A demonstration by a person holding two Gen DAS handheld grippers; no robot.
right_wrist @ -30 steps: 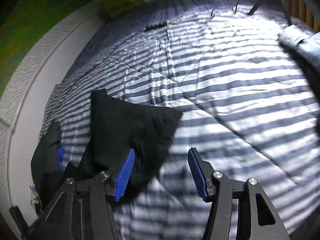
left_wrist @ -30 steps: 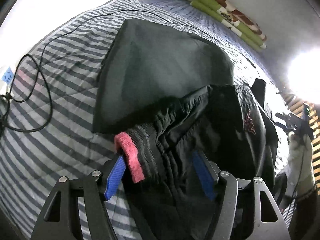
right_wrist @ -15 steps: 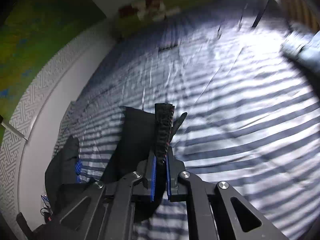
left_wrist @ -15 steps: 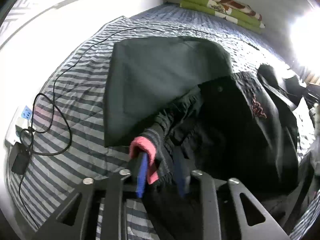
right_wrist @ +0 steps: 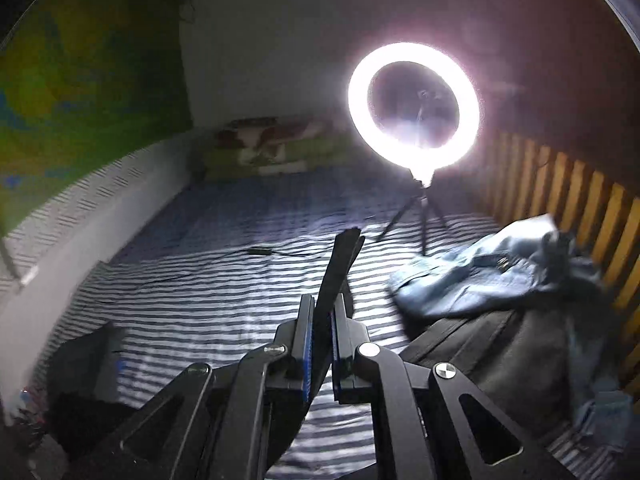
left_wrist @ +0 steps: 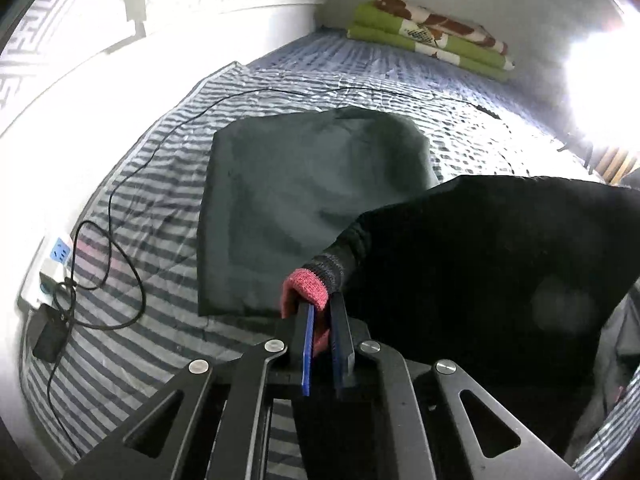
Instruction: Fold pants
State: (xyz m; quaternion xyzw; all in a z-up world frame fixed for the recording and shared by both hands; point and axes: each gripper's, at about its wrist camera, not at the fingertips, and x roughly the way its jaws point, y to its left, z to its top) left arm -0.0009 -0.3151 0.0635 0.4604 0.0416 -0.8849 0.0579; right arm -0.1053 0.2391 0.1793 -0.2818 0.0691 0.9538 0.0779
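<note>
Black pants (left_wrist: 480, 264) with a pink-edged ribbed waistband (left_wrist: 306, 286) hang lifted over the striped bed (left_wrist: 132, 184). My left gripper (left_wrist: 322, 308) is closing on the pink band, and its blue pads press it from both sides. In the right wrist view my right gripper (right_wrist: 324, 308) is shut on a black edge of the pants (right_wrist: 340, 256), which sticks up between the pads, raised well above the bed (right_wrist: 208, 292). A folded dark green garment (left_wrist: 312, 200) lies flat behind the left gripper.
A power strip (left_wrist: 54, 264) and a looping black cable (left_wrist: 120, 208) lie at the bed's left edge. A folded green blanket (left_wrist: 432, 40) sits at the far wall. A ring light (right_wrist: 414, 106) on a tripod, blue jeans (right_wrist: 480, 272) and a wooden rail (right_wrist: 580, 208) stand to the right.
Both grippers went from open to closed on the black pants. The right one then rose steeply and now looks across the room; the left lifted the waistband and the cloth spread taut.
</note>
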